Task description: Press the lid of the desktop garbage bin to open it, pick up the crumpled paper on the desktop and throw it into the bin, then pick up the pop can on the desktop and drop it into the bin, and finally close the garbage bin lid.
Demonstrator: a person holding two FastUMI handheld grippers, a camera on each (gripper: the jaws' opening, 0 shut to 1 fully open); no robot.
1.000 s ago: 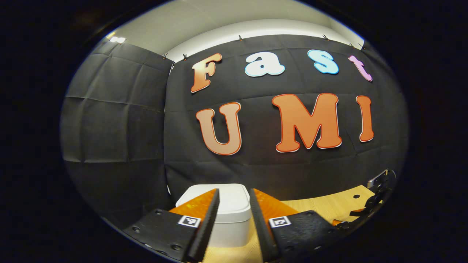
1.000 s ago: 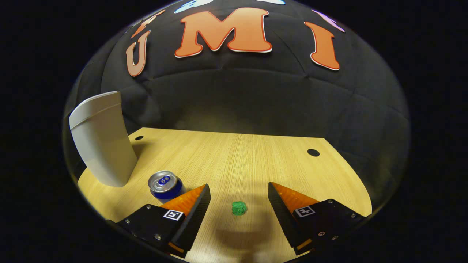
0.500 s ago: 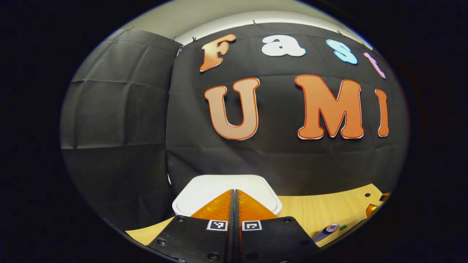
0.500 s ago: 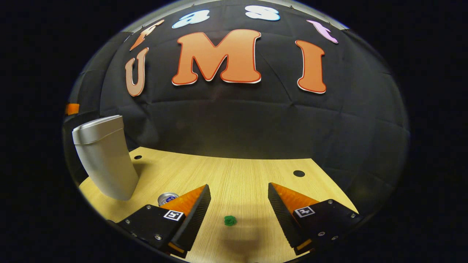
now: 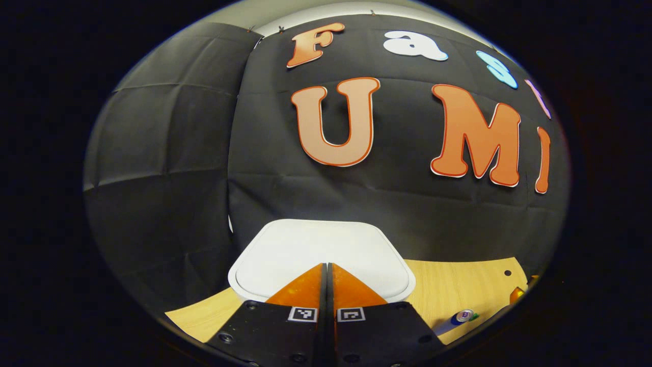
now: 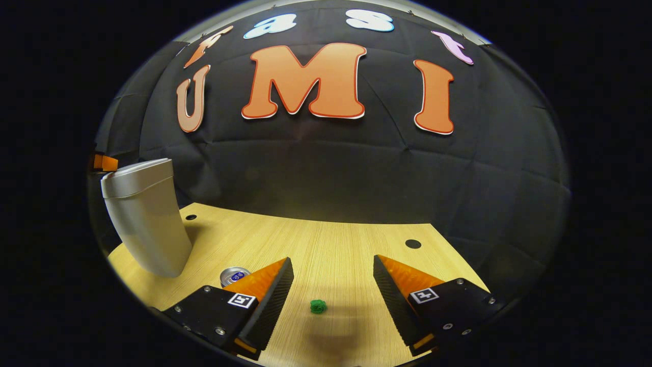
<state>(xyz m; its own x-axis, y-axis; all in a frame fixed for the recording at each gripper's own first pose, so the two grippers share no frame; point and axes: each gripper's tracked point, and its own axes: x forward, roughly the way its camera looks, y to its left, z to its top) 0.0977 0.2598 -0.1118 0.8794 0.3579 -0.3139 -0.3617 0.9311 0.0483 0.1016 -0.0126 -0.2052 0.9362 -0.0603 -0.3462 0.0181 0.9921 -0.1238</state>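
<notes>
Hovering over the closed bin lid [image 5: 321, 250], the left gripper [image 5: 326, 266] is seen with jaws pressed together, nothing between them.

Whether its tips touch the lid cannot be told; the bin's body is hidden beneath them. At lower right of the left gripper view, the pop can [image 5: 460, 318] is partly cut off at the edge. In the right gripper view, the right gripper [image 6: 333, 262] is held with jaws wide apart above the wooden desktop [image 6: 346, 244], the green crumpled paper [image 6: 318, 306] lying between them; the can is half hidden behind one finger, near the bin [image 6: 145, 219] at left. Bare desktop is left beyond.
</notes>
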